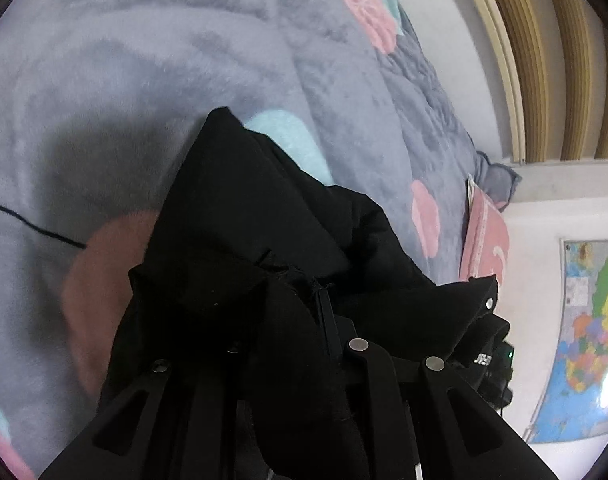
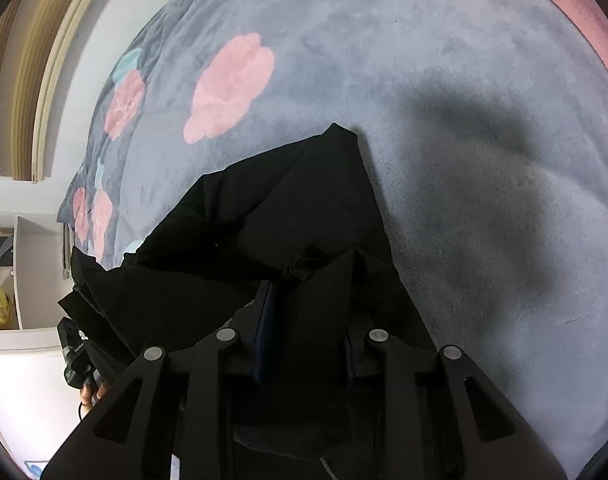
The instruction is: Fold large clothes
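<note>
Over the grey flowered blanket (image 1: 152,92) you hold a black garment (image 1: 264,220) bunched between both tools, its lower end drooping toward the bedding. Your left gripper (image 1: 300,300) and right gripper (image 2: 308,276) each pinch a fold of the cloth at an upper edge. It looks soft, limp and fairly heavy for fabric, so it will likely sag and slip rather than keep a shape. Keep your hold on seams or corners, well apart, so the cloth hangs flat.

Black garment (image 1: 264,208) on grey blanket (image 1: 144,60) patterned with pink, teal flowers.
</note>
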Action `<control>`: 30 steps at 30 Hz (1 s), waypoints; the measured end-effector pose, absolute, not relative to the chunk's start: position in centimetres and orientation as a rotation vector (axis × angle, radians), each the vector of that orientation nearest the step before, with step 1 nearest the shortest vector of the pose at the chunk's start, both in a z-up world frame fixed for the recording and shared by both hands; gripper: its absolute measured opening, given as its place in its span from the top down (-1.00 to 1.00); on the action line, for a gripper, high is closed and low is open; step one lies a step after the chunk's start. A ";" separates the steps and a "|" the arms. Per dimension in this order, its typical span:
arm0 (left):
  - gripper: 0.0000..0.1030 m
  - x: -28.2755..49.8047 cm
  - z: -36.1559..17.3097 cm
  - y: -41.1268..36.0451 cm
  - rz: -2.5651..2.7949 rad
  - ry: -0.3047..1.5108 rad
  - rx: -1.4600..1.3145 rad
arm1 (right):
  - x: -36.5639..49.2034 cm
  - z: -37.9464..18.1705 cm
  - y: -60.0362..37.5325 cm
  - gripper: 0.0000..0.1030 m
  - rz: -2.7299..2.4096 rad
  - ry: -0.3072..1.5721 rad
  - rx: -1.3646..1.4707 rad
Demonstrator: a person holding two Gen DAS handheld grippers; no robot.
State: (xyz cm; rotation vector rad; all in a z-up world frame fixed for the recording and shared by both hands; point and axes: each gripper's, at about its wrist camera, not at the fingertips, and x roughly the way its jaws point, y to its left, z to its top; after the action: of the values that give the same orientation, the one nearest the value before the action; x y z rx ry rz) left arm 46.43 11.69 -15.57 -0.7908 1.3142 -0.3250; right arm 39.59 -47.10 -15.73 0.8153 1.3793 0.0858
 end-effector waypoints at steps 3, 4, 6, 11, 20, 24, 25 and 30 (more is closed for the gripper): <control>0.29 44.9 -11.0 12.1 -0.455 1.252 -0.768 | 38.7 -13.3 -47.6 0.27 0.130 1.384 0.832; 0.14 44.3 -9.5 12.1 -0.490 1.230 -0.762 | 38.3 -12.1 -47.9 0.23 0.149 1.375 0.824; -0.33 42.7 -6.2 13.1 -0.561 1.174 -0.759 | 37.1 -9.3 -48.8 -0.01 0.178 1.336 0.815; -0.55 39.7 -1.2 15.7 -0.583 1.033 -0.680 | 34.6 -3.4 -50.3 -0.48 0.143 1.226 0.655; -0.55 44.8 -8.3 14.3 -0.303 1.184 -0.499 | 38.6 -6.5 -46.8 -0.63 0.101 1.217 0.297; -0.55 47.1 -11.3 15.1 -0.287 1.220 -0.504 | 41.7 -9.2 -46.0 -0.63 0.138 1.223 0.220; -0.55 47.6 -11.9 15.3 -0.283 1.227 -0.507 | 42.3 -9.8 -45.9 -0.63 0.145 1.226 0.215; -0.55 49.6 -15.3 16.1 -0.363 1.286 -0.611 | 45.1 -13.8 -45.3 -0.63 0.234 1.282 0.283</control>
State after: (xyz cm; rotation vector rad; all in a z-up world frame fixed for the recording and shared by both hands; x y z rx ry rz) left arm 49.56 16.14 -15.34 -0.6111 1.2858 -0.3632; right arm 45.06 -45.32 -13.76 0.2826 1.2820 0.2341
